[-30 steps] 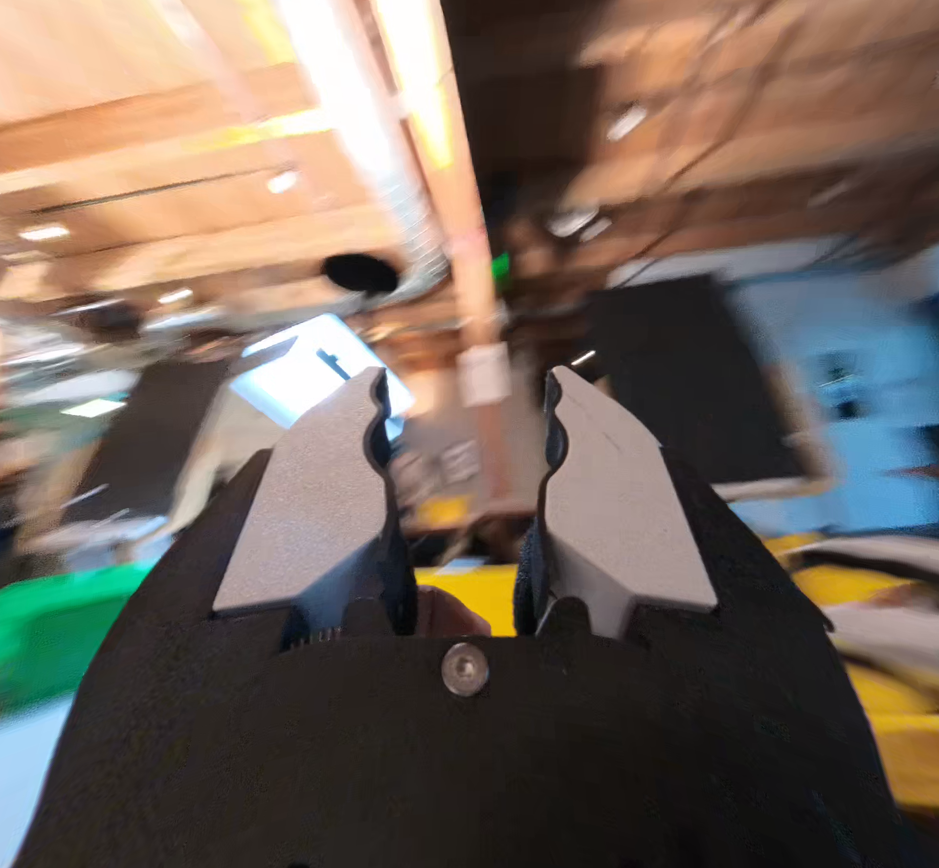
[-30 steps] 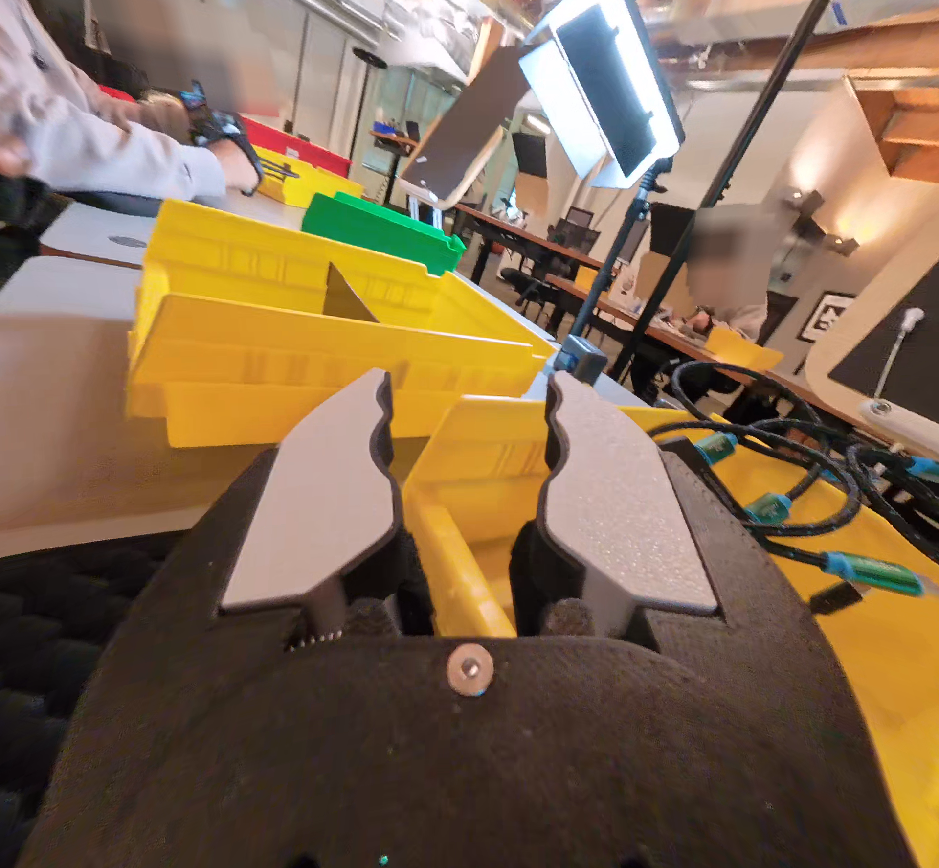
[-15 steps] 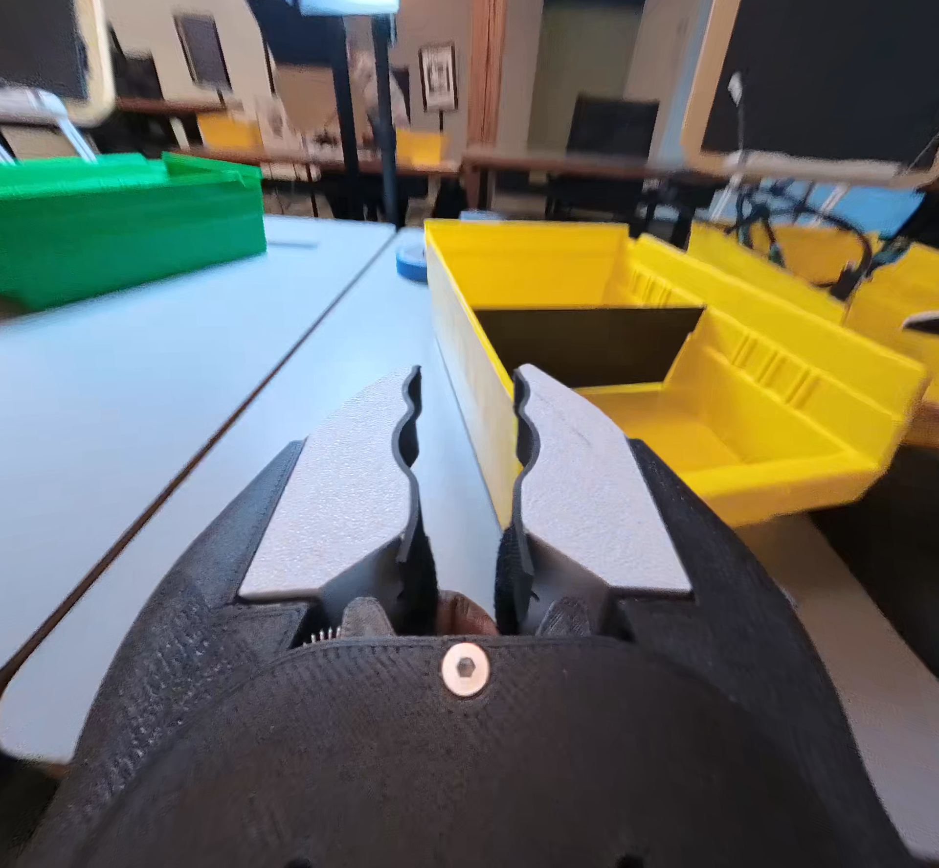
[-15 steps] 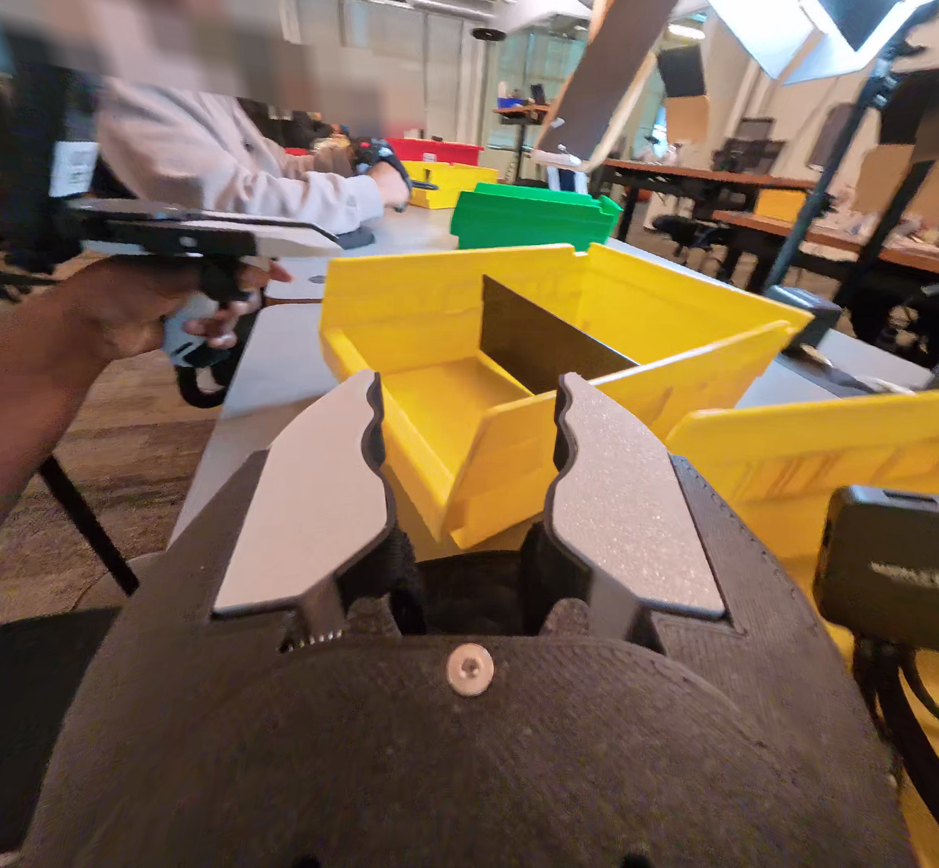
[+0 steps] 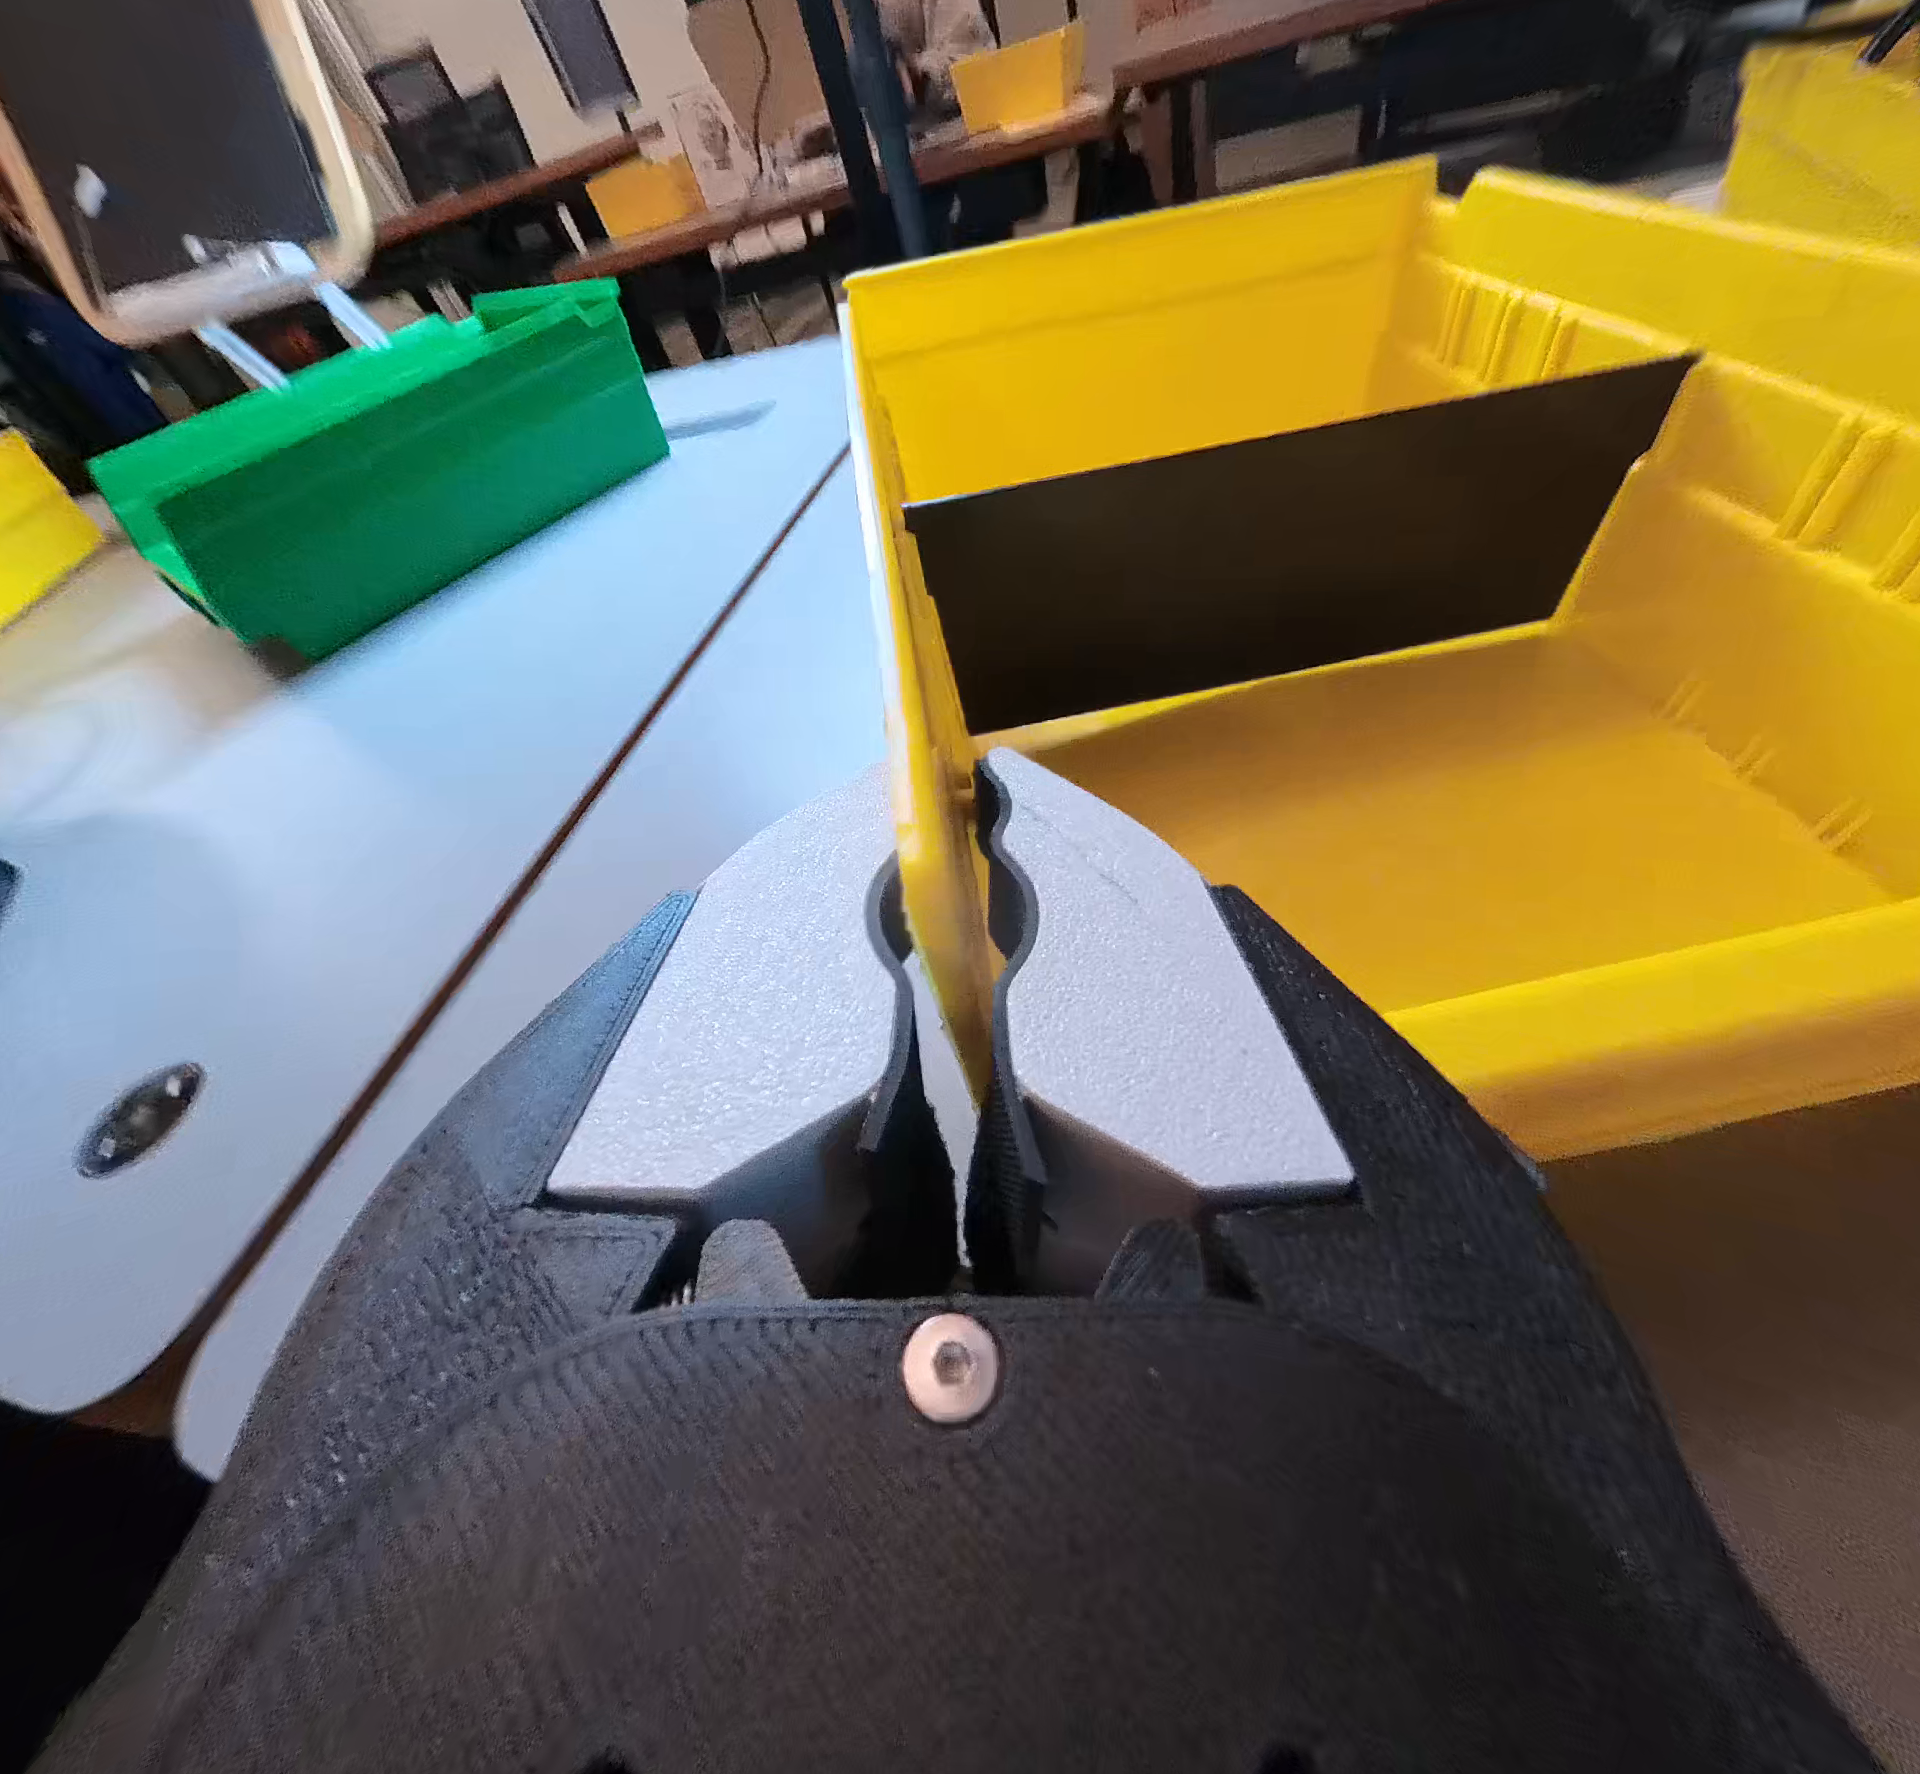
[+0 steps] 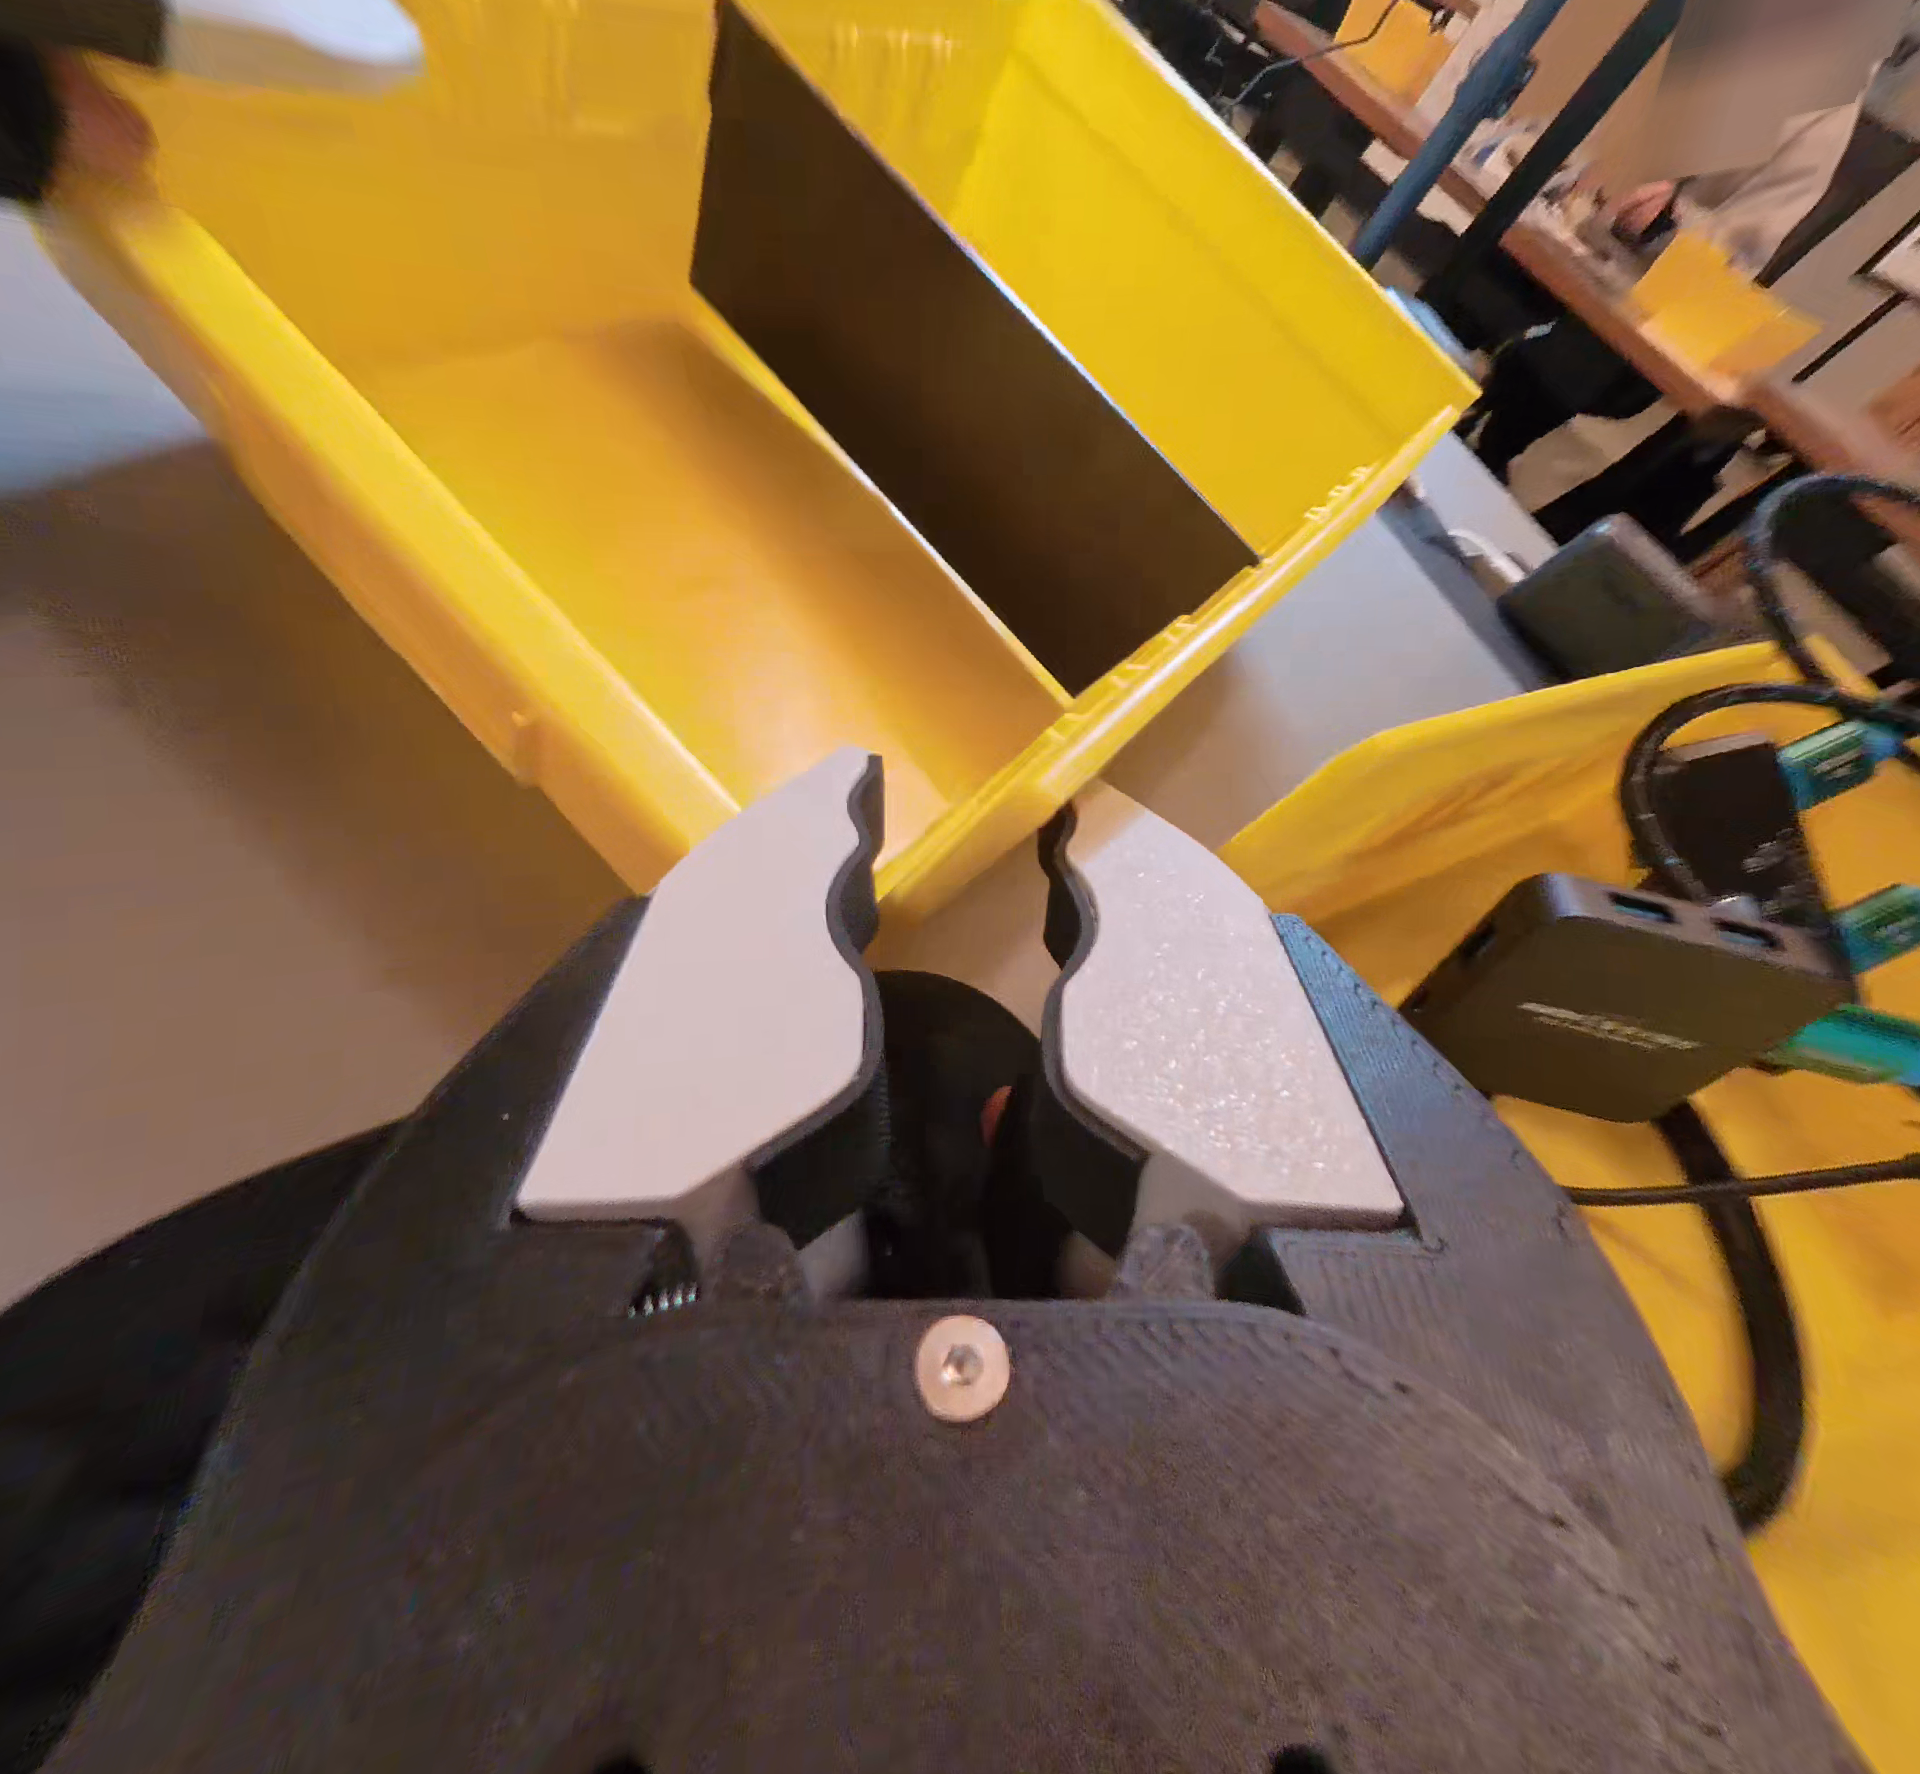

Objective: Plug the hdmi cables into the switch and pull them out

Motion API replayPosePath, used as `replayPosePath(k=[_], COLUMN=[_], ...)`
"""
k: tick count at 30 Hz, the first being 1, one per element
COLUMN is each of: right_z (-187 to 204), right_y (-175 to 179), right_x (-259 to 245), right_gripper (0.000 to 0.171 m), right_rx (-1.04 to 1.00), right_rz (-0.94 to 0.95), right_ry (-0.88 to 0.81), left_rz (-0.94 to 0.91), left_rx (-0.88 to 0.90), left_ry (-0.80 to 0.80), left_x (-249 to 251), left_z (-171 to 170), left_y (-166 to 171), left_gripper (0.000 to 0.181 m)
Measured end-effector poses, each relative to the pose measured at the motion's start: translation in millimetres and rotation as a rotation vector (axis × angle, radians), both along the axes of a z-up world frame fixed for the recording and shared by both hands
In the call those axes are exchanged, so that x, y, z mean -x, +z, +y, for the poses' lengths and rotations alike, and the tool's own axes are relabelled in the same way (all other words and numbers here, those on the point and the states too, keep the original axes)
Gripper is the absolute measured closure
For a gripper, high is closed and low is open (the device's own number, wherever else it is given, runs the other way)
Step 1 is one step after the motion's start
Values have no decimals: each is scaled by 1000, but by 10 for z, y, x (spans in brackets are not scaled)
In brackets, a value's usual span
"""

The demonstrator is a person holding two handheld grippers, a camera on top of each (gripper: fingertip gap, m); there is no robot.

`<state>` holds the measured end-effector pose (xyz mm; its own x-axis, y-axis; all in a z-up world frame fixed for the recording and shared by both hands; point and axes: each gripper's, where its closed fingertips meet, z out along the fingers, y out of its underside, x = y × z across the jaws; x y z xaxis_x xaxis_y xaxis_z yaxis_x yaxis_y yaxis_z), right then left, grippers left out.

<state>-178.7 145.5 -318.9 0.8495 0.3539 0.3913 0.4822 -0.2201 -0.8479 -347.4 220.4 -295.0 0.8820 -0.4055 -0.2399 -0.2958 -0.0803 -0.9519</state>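
Left gripper [image 5: 940, 877] jaws clamped on the yellow bin's [image 5: 1455, 851] side wall, probably to reposition it. Right gripper [image 6: 961, 836] jaws parted, straddling the bin's near corner, gripping nothing. Switch [image 6: 1621, 992] with hdmi cables [image 6: 1860, 1049] plugged sits right of the right jaws, in another bin.

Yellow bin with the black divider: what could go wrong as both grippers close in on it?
1. The left gripper pinches only the thin side wall of the bin, so the bin may tilt or slip.
2. The right gripper is open at the bin's corner; closing may skid off.
3. The switch and cables lie close by and could snag.
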Motion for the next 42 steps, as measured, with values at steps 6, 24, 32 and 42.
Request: replayPosePath(k=[6,24,32,42], right_z=[-273,-2912,-3234,-3318], right_y=[753,1022,139,89], right_x=[-285,-3662,-4455,-4521], right_gripper=[147,152,152,141], right_rx=[-336,-345,-199,-250], right_rz=[-118,-67,73,68], right_ry=[-86,-802,-964,-1010], left_rz=[-158,-291,-189,-160], left_rx=[-335,-220,-27,-146], left_ry=[-27,-820,-938,-1092], left_x=[-217,-4226,-5336,-4974], left_z=[-488,-2324,-2410,-2680], left_y=[943,1331,452,760], left_gripper=[175,165,168,112])
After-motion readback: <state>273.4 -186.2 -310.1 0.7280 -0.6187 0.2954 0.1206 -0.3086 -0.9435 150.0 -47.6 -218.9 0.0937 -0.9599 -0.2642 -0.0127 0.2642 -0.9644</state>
